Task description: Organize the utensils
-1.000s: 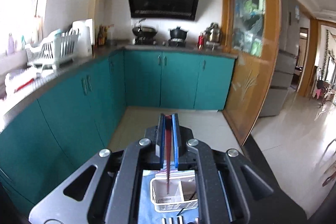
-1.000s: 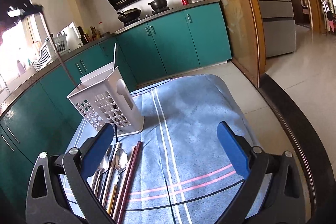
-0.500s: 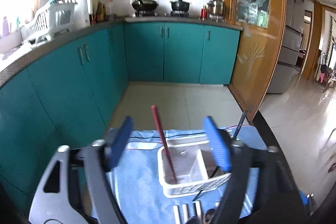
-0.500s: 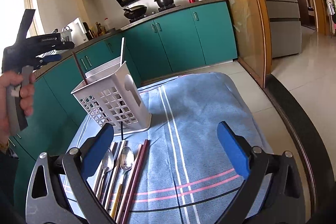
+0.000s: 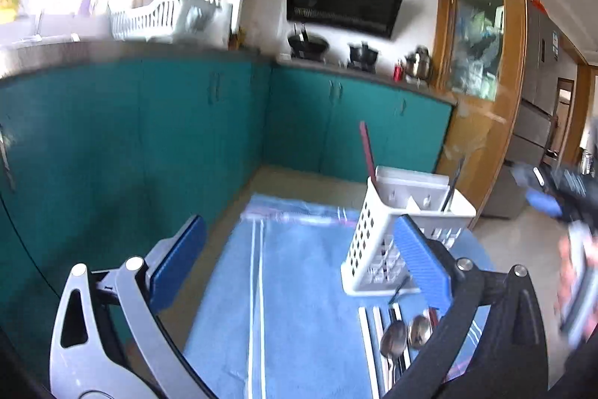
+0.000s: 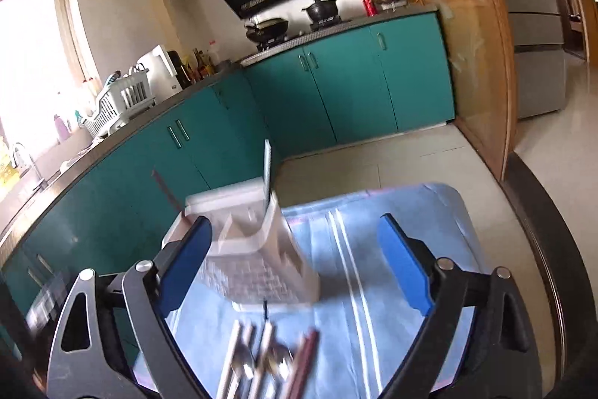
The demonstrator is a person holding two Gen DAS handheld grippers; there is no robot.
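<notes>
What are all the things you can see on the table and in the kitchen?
Cloth: one, blue with white stripes, spread over the table.
Basket: one, white, standing on the cloth.
Chopstick: one, dark red, upright in the basket.
Spoons: two, silver, lying on the cloth in front of the basket.
Cupboards: many, teal, along the walls.
Pots: several, dark and silver, on the far counter.
Dish rack: one, white, by the window.
Left gripper: blue pads, jaws opening, nothing between them.
Right gripper: blue pads, jaws closing, nothing held.
</notes>
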